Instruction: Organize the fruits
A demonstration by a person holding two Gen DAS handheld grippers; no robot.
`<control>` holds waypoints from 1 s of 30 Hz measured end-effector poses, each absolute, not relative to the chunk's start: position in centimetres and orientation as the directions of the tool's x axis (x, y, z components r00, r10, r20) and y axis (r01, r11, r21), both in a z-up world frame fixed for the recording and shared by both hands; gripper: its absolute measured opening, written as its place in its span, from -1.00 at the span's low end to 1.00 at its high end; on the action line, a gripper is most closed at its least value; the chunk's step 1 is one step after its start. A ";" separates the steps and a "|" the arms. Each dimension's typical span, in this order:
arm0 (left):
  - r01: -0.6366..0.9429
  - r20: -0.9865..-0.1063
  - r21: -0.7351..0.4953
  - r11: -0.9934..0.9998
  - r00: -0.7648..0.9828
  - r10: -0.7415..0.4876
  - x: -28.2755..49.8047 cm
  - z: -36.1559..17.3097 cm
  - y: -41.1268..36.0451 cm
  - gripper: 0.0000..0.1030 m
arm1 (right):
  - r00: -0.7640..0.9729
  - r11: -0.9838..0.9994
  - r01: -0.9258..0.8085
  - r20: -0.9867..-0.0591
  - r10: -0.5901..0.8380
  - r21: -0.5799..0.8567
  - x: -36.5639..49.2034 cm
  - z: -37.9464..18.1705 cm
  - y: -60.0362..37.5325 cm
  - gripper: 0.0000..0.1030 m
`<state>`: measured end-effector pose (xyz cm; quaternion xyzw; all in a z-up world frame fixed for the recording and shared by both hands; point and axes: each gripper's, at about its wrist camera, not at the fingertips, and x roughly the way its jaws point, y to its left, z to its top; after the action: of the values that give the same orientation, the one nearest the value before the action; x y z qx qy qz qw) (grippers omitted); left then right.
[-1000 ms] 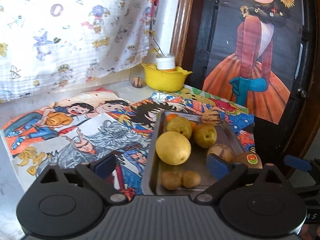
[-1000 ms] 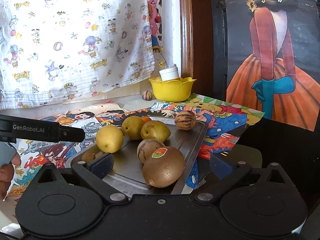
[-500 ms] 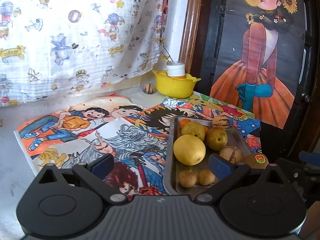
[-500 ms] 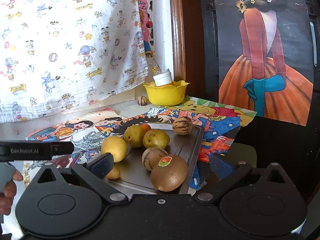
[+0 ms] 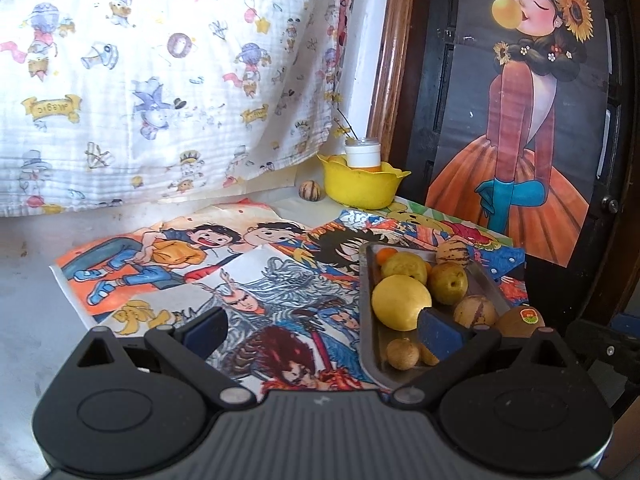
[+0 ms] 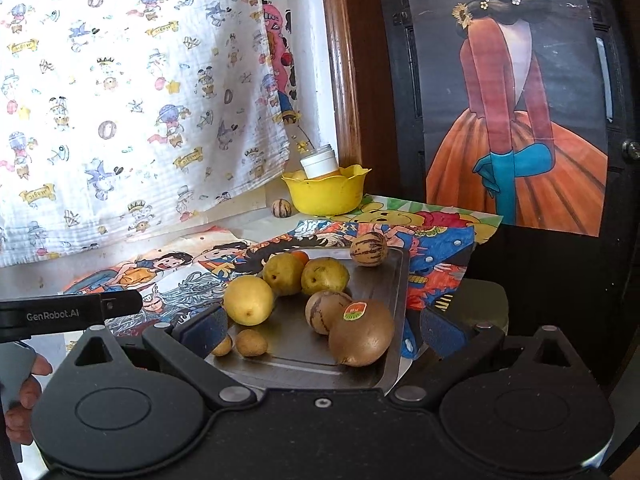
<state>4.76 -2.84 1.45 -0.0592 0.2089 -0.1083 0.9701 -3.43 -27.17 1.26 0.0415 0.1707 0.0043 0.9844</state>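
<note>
A metal tray [image 5: 366,320] [image 6: 396,320] on a cartoon-print cloth holds several fruits: a yellow lemon [image 5: 400,300] [image 6: 249,300], two yellow-green pears [image 6: 324,275], striped melons [image 6: 369,249], a brown stickered fruit [image 6: 362,332] and small brown fruits [image 5: 402,354]. My left gripper [image 5: 322,330] is open and empty, near the tray's near-left corner. My right gripper [image 6: 320,326] is open and empty, hovering at the tray's near edge.
A yellow bowl [image 5: 360,184] [image 6: 326,192] with a white jar stands at the back by the wooden frame, a small striped fruit [image 5: 310,191] beside it. A printed curtain hangs behind. The left gripper body [image 6: 68,312] shows at the right view's left edge.
Both grippers have pulled back and up from the tray, so the fruits look smaller and farther. The left one also shifted left. Fruits have not moved.
</note>
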 end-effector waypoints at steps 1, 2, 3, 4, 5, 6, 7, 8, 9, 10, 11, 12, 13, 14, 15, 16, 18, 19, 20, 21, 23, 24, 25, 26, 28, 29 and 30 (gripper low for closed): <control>0.186 -0.390 -0.159 0.970 0.890 -0.235 4.6 1.4 -2.6 0.99 | 0.943 0.997 0.011 -0.332 0.015 0.076 -3.7 1.2 -26.9 0.99; 0.186 -0.388 -0.158 0.970 0.891 -0.235 4.5 1.4 -2.3 0.99 | 0.944 0.998 0.014 -0.329 0.009 0.069 -3.9 1.1 -26.6 0.99; 0.186 -0.385 -0.156 0.970 0.893 -0.233 4.3 1.4 -2.1 0.99 | 0.946 0.998 0.016 -0.325 0.005 0.062 -4.2 1.0 -26.2 0.99; 0.186 -0.382 -0.154 0.970 0.895 -0.232 4.2 1.3 -1.9 0.99 | 0.946 0.998 0.019 -0.324 0.000 0.058 -4.5 0.9 -26.0 0.99; 0.187 -0.379 -0.151 0.971 0.896 -0.231 4.0 1.3 -1.7 0.99 | 0.946 0.998 0.022 -0.324 -0.004 0.053 -4.7 0.7 -25.7 0.99; 0.187 -0.376 -0.147 0.971 0.897 -0.230 3.8 1.3 -1.5 0.99 | 0.946 0.999 0.023 -0.325 -0.007 0.046 -4.9 0.6 -25.4 0.99; 0.187 -0.373 -0.142 0.972 0.899 -0.228 3.6 1.3 -1.3 0.99 | 0.945 0.999 0.021 -0.327 -0.008 0.039 -5.1 0.5 -25.1 0.99; 0.189 -0.370 -0.137 0.972 0.901 -0.227 3.3 1.2 -1.1 0.99 | 0.944 0.999 0.020 -0.328 -0.008 0.036 -5.3 0.4 -24.8 0.99; 0.190 -0.367 -0.132 0.973 0.902 -0.226 3.1 1.2 -1.0 0.99 | 0.944 0.999 0.017 -0.331 -0.005 0.034 -5.5 0.3 -24.6 0.99; 0.191 -0.366 -0.126 0.973 0.903 -0.225 2.9 1.1 -0.8 0.99 | 0.943 0.999 0.013 -0.333 -0.001 0.035 -5.6 0.2 -24.4 0.99; 0.193 -0.365 -0.122 0.974 0.904 -0.225 2.7 1.1 -0.6 0.99 | 0.942 0.999 0.011 -0.336 0.002 0.035 -5.8 0.1 -24.3 0.99; 0.195 -0.364 -0.116 0.974 0.904 -0.224 2.4 1.0 -0.4 0.99 | 0.942 0.999 0.010 -0.337 0.003 0.035 -6.0 0.0 -24.1 0.99; 0.197 -0.365 -0.111 0.974 0.904 -0.224 2.2 0.9 -0.3 0.99 | 0.942 0.999 0.009 -0.336 0.003 0.035 -6.2 0.0 -23.9 0.99; 0.198 -0.365 -0.107 0.974 0.904 -0.224 2.0 0.7 -0.2 0.99 | 0.943 0.999 0.009 -0.334 0.003 0.035 -6.4 -0.1 -23.8 0.99; 0.200 -0.366 -0.102 0.974 0.903 -0.224 1.8 0.6 -0.1 0.99 | 0.944 0.999 0.009 -0.331 0.004 0.035 -6.7 -0.1 -23.6 0.99; 0.202 -0.367 -0.098 0.974 0.903 -0.224 1.5 0.5 0.0 0.99 | 0.945 0.999 0.008 -0.326 0.004 0.034 -7.0 -0.1 -23.5 0.99; 0.204 -0.368 -0.088 0.975 0.903 -0.222 1.1 0.3 0.2 0.99 | 0.950 1.000 0.006 -0.313 0.002 0.025 -7.5 -0.1 -23.1 0.99; 0.205 -0.369 -0.083 0.975 0.903 -0.221 0.9 0.2 0.3 0.99 | 0.952 1.000 0.004 -0.307 0.002 0.021 -7.7 -0.1 -22.9 0.99; 0.204 -0.369 -0.080 0.976 0.903 -0.219 0.7 0.1 0.4 0.99 | 0.953 1.000 0.004 -0.304 0.003 0.021 -7.9 0.0 -22.8 0.99; 0.202 -0.368 -0.079 0.976 0.904 -0.217 0.4 0.1 0.5 0.99 | 0.954 1.000 0.001 -0.301 0.006 0.024 -8.1 0.0 -22.7 0.99; 0.201 -0.367 -0.078 0.976 0.905 -0.216 0.0 0.0 0.8 0.99 | 0.955 1.000 -0.004 -0.298 0.012 0.027 -8.5 -0.1 -22.6 0.99; 0.200 -0.367 -0.075 0.977 0.905 -0.214 -0.2 -0.1 0.9 0.99 | 0.955 1.000 -0.006 -0.297 0.014 0.029 -8.7 -0.2 -22.5 0.99; 0.199 -0.366 -0.072 0.977 0.906 -0.212 -0.5 -0.1 1.0 0.99 | 0.954 0.999 -0.007 -0.299 0.016 0.031 -8.9 -0.2 -22.4 0.99; 0.200 -0.364 -0.068 0.977 0.907 -0.211 -0.7 -0.2 1.1 0.99 | 0.953 0.999 -0.011 -0.302 0.021 0.034 -9.0 -0.3 -22.4 0.99; 0.203 -0.364 -0.060 0.977 0.907 -0.211 -1.1 -0.3 1.2 0.99 | 0.951 0.999 -0.015 -0.308 0.025 0.037 -9.2 -0.4 -22.3 0.99; 0.204 -0.365 -0.057 0.977 0.907 -0.211 -1.3 -0.4 1.3 0.99 | 0.950 0.999 -0.016 -0.310 0.027 0.038 -9.3 -0.5 -22.3 0.99; 0.205 -0.364 -0.056 0.977 0.907 -0.211 -1.5 -0.4 1.3 0.99 | 0.949 0.999 -0.017 -0.314 0.029 0.040 -9.3 -0.5 -22.3 0.99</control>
<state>-1.47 1.27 -0.43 -0.0081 0.1874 -0.1065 0.9765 -9.35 -22.30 -0.50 0.0185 0.1594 0.0115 0.9870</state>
